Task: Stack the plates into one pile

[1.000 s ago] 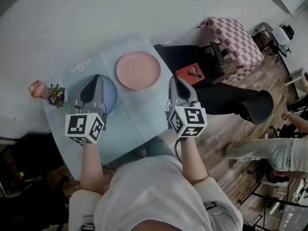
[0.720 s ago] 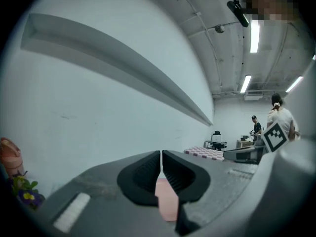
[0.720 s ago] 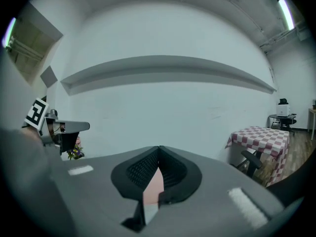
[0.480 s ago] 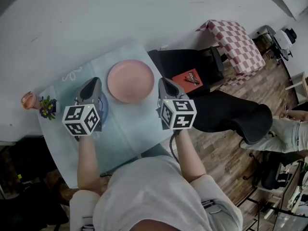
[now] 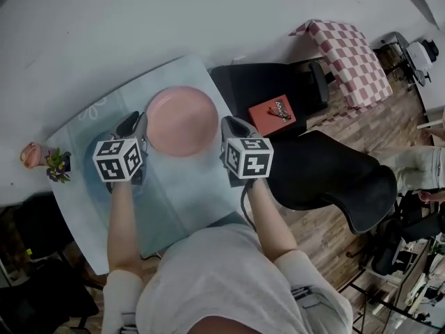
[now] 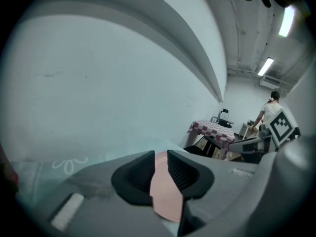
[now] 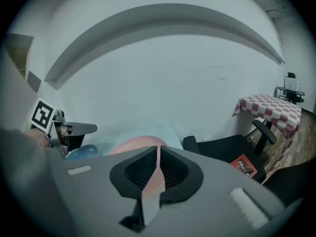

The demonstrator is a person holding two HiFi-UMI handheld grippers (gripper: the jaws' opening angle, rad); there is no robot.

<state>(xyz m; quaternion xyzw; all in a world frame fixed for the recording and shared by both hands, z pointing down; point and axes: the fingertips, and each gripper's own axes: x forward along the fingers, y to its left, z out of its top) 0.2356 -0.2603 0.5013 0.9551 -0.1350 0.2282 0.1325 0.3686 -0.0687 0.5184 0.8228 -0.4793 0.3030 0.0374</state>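
two grippers flank pink plate (image 5: 182, 120); left gripper (image 5: 132, 120) jaws just opening, empty, over blue plate (image 7: 83, 152); right gripper (image 5: 229, 122) jaws opening slightly, empty.

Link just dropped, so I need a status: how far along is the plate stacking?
Done: nothing. The pink plate and blue plate lie side by side, unstacked. In hand: nothing. The left gripper and right gripper, jaws just opening, empty, flank the pink plate. Left: stack one on the other.
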